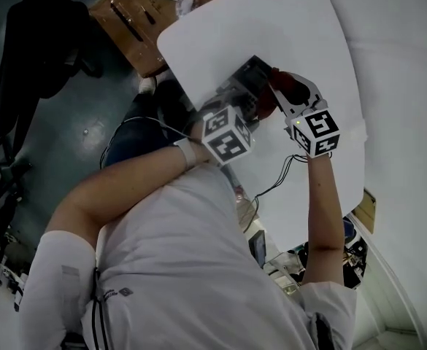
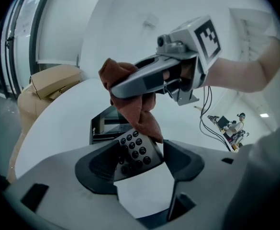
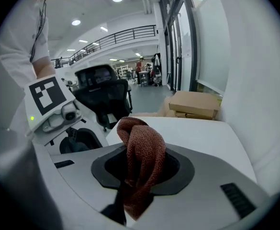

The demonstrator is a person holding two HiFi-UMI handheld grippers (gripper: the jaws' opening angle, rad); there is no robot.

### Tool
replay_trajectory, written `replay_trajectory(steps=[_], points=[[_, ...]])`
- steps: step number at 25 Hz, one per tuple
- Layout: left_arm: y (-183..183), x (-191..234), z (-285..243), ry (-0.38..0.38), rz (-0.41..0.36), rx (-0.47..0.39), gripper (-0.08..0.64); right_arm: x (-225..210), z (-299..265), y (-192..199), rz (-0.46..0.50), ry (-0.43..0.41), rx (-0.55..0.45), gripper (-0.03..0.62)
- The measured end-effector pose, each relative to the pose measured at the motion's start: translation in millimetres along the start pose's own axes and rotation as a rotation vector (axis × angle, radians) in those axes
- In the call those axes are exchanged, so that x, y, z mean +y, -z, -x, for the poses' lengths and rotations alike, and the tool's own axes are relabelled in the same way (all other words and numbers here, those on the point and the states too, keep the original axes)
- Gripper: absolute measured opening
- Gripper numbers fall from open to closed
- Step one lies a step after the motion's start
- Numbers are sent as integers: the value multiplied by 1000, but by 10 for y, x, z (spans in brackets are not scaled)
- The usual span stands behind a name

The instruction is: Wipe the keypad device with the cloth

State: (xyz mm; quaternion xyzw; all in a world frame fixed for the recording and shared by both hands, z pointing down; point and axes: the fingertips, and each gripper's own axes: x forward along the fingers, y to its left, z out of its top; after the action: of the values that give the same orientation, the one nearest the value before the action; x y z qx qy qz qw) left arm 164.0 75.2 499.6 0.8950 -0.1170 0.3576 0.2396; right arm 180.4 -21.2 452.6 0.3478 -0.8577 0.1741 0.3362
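One keypad device (image 2: 136, 150) between the wide-open left tongs (image 2: 140, 164), one rust-red cloth (image 3: 140, 143) tight in the right tongs (image 3: 142, 171).

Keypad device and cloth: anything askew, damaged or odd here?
Nothing stands out. The keypad device looks undamaged on the white table, between the open jaws of the left gripper; the right gripper holds the bunched rust-brown cloth over its keys.
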Motion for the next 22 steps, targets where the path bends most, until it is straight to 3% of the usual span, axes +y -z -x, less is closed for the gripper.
replay_trajectory(steps=[6,14,22], points=[[20,-4,-25,38,37,-10,282,77,-142,80,149,-10,79,104],[8,20,-27,70,56,-59,295,162,-362,220,419,-16,299,104],[-18,17,3,93,64,-126,299,194,-551,298,488,-117,426,103]])
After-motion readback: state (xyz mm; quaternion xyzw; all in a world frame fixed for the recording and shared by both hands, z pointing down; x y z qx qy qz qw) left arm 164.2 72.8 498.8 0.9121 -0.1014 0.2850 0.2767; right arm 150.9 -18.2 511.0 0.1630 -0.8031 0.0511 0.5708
